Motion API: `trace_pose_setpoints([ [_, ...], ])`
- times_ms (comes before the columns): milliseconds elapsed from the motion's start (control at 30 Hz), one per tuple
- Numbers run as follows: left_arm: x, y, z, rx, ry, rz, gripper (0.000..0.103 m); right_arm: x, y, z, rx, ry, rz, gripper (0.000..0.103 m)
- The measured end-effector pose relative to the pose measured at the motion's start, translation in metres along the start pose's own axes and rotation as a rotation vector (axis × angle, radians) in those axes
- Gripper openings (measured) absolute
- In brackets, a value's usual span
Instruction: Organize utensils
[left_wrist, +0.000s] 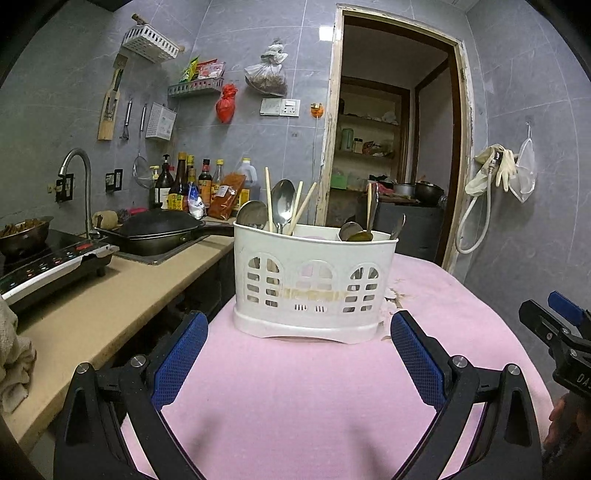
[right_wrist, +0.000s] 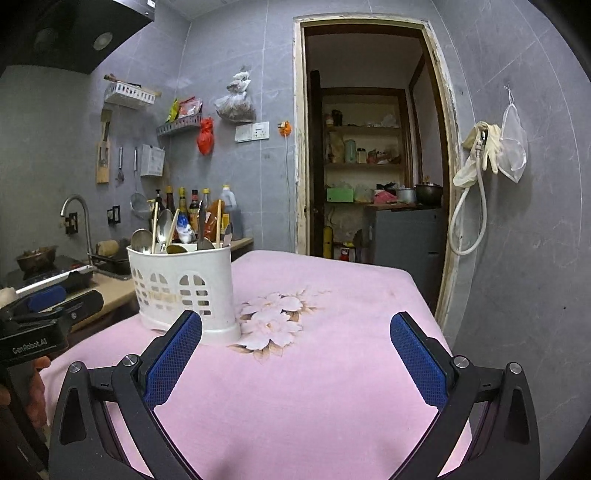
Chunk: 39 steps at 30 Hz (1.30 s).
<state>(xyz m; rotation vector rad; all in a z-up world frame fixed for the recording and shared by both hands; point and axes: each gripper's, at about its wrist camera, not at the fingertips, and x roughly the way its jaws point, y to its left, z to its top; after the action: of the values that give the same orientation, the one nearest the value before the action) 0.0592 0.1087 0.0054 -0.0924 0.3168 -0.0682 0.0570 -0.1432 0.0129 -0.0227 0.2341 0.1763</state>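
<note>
Dim, sharp frames (fisheye-warped edges)

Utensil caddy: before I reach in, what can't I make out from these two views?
- Utensil caddy: its floor and the lower ends of the spoons and chopsticks are hidden by its front wall in both views.
- Middle compartment: in the left wrist view, contents below the rim are unseen.
- Right claw: open and empty; in the left wrist view it is cut off by the right edge.
- Left claw: open; in the right wrist view, cropped at the left edge.

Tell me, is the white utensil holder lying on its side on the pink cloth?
No, the white utensil holder stands upright on the pink cloth, with spoons and chopsticks sticking up from it.
</note>
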Motion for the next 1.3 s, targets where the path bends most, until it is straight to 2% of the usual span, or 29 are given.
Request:
trace_pose_setpoints([
  [1300, 0.0038, 0.0058, -0.0060, -0.013, 0.029, 0.003, 0.097, 0.0030, -0.0047, -0.0039, 0.022, 0.025, -0.001, 0.103],
])
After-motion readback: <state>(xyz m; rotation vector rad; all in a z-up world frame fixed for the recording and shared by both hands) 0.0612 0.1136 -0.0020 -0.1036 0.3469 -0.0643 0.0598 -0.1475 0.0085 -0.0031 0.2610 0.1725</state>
